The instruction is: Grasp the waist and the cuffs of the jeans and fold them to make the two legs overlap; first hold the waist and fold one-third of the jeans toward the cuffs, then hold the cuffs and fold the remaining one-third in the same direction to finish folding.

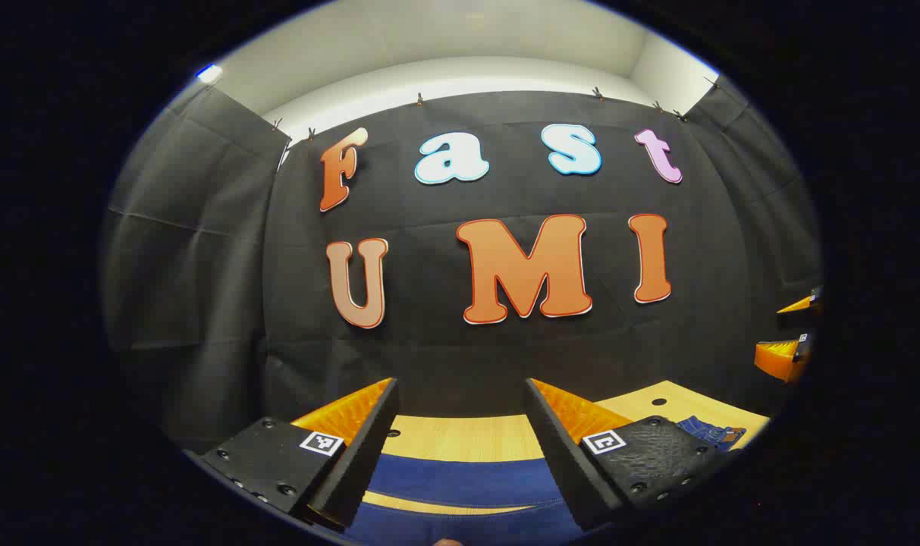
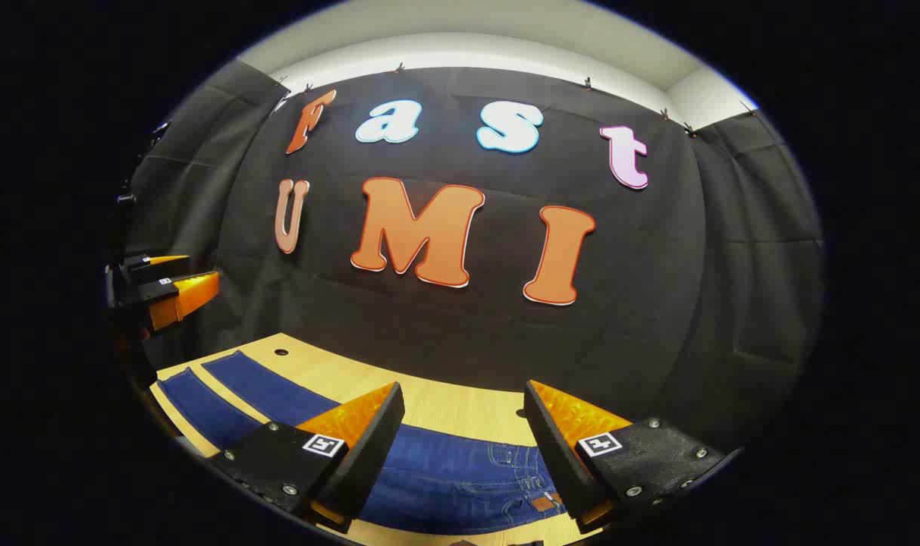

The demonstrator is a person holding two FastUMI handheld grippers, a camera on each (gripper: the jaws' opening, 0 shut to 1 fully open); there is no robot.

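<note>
Denim jeans [image 2: 444, 478] lie flat, unfolded; both grippers, left [image 1: 460, 425] and right [image 2: 460, 425], hover wide open, so first step: descend, grasp cuffs and waist.

Jeans [image 2: 444, 474] dark blue denim; table [image 2: 460, 406] pale wood grain; booth wall [image 2: 642, 303] black.

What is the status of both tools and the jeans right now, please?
Left tool open, above the legs. Right tool open, above the waist. Jeans flat on table, legs apart, unfolded. Nothing in the way.
</note>
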